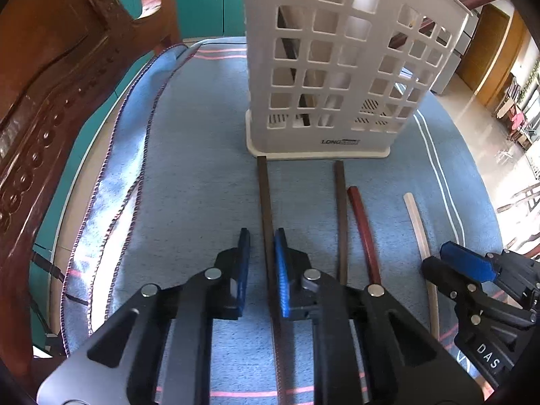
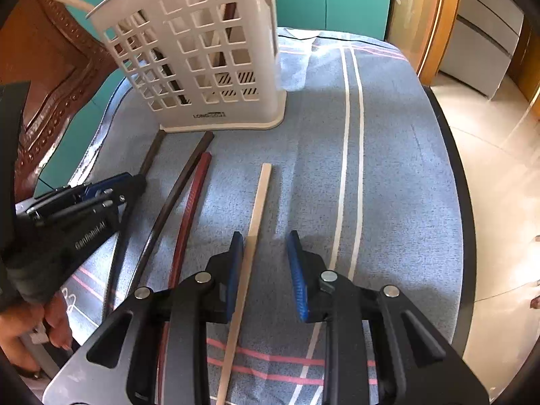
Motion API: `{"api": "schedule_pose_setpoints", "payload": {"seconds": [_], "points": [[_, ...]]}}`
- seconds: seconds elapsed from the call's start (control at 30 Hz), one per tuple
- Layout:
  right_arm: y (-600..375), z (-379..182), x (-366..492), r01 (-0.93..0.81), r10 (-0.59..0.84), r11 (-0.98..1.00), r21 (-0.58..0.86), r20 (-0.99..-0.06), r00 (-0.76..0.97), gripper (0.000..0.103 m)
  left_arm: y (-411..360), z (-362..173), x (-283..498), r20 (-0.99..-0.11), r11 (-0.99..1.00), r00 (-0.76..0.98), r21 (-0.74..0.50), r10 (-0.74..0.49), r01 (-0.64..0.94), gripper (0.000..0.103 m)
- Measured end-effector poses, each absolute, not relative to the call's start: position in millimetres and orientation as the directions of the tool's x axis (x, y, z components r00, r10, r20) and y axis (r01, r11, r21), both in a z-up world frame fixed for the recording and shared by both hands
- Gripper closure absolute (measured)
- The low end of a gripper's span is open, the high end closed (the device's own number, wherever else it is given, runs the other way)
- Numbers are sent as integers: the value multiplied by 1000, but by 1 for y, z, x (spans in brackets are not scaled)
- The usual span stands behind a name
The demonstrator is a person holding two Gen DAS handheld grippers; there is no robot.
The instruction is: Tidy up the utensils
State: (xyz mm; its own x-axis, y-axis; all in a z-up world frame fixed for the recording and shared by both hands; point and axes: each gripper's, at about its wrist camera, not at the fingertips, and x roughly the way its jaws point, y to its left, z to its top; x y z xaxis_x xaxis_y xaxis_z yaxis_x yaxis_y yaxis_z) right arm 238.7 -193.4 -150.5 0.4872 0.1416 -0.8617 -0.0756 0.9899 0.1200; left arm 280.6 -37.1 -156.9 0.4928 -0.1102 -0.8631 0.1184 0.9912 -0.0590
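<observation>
Several chopsticks already stand in the white basket (image 1: 324, 67); four lie on the tabletop (image 2: 405, 168). The left gripper (image 1: 263, 263) straddles a dark chopstick (image 1: 265, 202), slightly parted; the right gripper (image 2: 265, 270) is loose around the pale chopstick (image 2: 256, 216), unclamped.

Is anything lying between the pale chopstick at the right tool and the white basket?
Nothing visible does. The pale chopstick lies between the right tool's open pads, and only bare blue cloth separates its far end from the white basket.
</observation>
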Motion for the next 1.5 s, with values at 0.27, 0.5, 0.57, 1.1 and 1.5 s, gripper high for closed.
{"api": "schedule_pose_setpoints", "payload": {"seconds": [0.27,0.5,0.57,1.1,1.5], "points": [[-176,-156,244,-106,76,994,28,-872,483,76,-39,-157,280,-866,991,489,-50,-104,122,87],[-185,-155,255,-54,70,997,50,-862,502,96,-41,-156,279,-866,991,488,-49,-104,125,87],[-193,-153,257,-20,58,998,55,-855,516,97,-41,-156,277,-867,990,486,-55,-114,133,87],[-210,-147,250,-3,94,994,109,-846,525,78,-13,-155,283,-852,959,443,-274,-279,79,79],[-213,-157,249,-9,53,998,56,-857,513,76,-36,-153,289,-853,986,496,-136,-166,97,74]]}}
